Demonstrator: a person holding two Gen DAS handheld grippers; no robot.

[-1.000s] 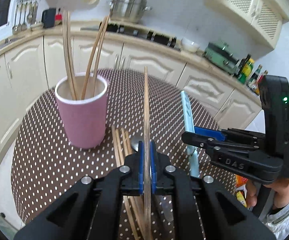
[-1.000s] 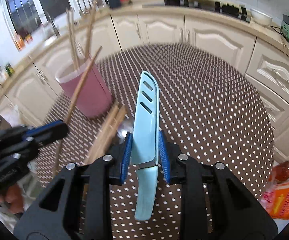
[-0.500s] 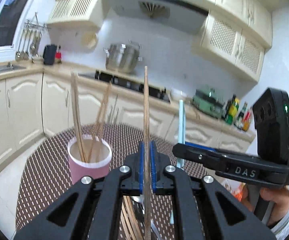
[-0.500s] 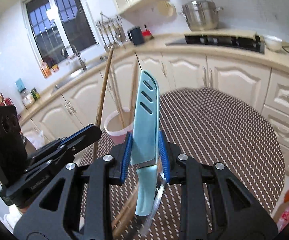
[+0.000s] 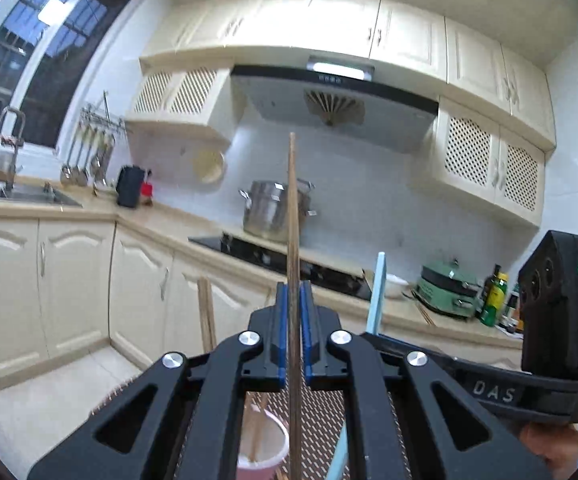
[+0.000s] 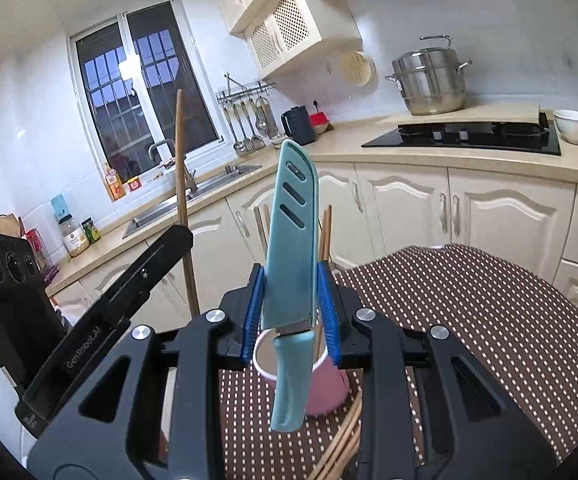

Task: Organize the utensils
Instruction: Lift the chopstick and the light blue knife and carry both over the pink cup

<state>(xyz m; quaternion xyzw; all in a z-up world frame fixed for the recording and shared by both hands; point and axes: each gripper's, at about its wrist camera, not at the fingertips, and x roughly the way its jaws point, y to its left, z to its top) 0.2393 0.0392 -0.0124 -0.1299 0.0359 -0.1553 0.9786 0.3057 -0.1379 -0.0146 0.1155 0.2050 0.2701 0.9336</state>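
both grippers have risen above the tabletop [image 6: 469, 300]; we see left fingers [image 5: 279, 320] clamping a chopstick [image 5: 292, 220], right fingers [image 6: 325, 300] gripping a knife [image 6: 293, 240].

left hand-held gripper [image 5: 293, 344] clamped – right hand-held gripper [image 6: 291, 312] gripping

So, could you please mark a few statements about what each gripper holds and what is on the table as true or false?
1. The left gripper is shut on a single wooden chopstick. True.
2. The right gripper holds a metal spoon. False: its jaws grip a light blue sheathed knife.
3. The pink cup already has chopsticks standing in it. True.
4. The knife's handle points upward. False: the handle hangs below the jaws, and the sheathed blade points up.
5. More chopsticks lie on the dotted tablecloth beside the cup. True.
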